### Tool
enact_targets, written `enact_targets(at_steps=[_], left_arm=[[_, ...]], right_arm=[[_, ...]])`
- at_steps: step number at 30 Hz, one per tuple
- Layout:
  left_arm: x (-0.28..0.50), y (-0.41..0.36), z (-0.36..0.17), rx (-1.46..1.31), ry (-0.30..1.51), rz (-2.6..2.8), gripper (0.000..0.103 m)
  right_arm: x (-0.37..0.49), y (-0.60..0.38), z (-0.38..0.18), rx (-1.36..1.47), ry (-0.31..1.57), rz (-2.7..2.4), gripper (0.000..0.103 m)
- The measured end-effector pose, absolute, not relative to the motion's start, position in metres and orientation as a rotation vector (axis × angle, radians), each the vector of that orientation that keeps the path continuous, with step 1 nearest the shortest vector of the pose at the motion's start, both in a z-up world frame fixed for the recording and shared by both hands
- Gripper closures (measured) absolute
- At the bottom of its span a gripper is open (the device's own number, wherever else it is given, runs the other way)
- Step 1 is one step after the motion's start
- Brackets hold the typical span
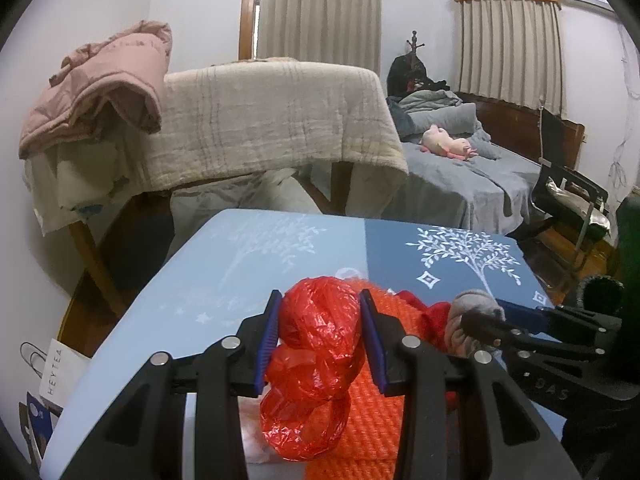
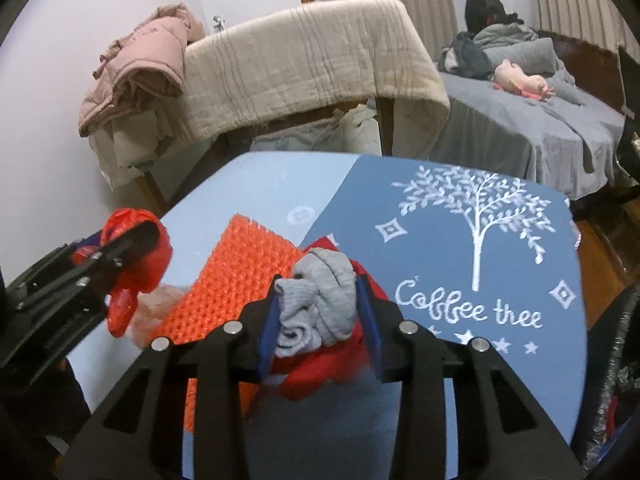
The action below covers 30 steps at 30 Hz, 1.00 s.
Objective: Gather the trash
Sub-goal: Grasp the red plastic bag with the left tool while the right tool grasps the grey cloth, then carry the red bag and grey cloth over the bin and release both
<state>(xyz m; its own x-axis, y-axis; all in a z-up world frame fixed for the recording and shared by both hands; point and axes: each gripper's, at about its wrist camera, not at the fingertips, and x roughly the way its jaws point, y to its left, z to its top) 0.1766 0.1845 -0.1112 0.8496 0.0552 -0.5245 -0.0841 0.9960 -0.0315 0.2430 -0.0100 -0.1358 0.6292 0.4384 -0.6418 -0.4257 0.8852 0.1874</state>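
Note:
My left gripper (image 1: 320, 300) is shut on a crumpled red plastic bag (image 1: 316, 344) that hangs between its blue pads above the blue table (image 1: 224, 264). It also shows at the left of the right wrist view (image 2: 132, 240). My right gripper (image 2: 318, 284) is shut on a balled grey sock (image 2: 324, 304) with red cloth (image 2: 316, 372) bunched beneath it. In the left wrist view the right gripper (image 1: 480, 316) enters from the right, holding the grey sock (image 1: 476, 304). An orange woven mat (image 2: 240, 280) lies on the table under both grippers.
A pale crumpled plastic bag (image 2: 160, 308) lies by the mat. Behind the table stand a rack draped with a beige blanket (image 1: 272, 116) and a pink jacket (image 1: 100, 84), and a grey bed (image 1: 464, 172). A white HEYTEA paper bag (image 1: 56, 372) sits on the floor at left.

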Motion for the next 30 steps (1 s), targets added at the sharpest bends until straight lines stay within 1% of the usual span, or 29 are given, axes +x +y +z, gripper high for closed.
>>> enact_targets(at_steps=[9, 18, 30], left_arm=[[0.168, 0.162, -0.096, -0.05, 0.524, 0.034, 0.065], [0.16, 0.134, -0.083, -0.039, 0.5, -0.014, 0.065], [0.151, 0.064, -0.069, -0.018, 0.473, -0.149, 0.065]], right_arm=[[0.223, -0.035, -0.105, 0.044, 0.681, 0.471, 0.068], [0.204, -0.073, -0.086, 0.076, 0.642, 0.423, 0.068], [0.169, -0.147, -0.066, 0.112, 0.584, 0.312, 0.068]])
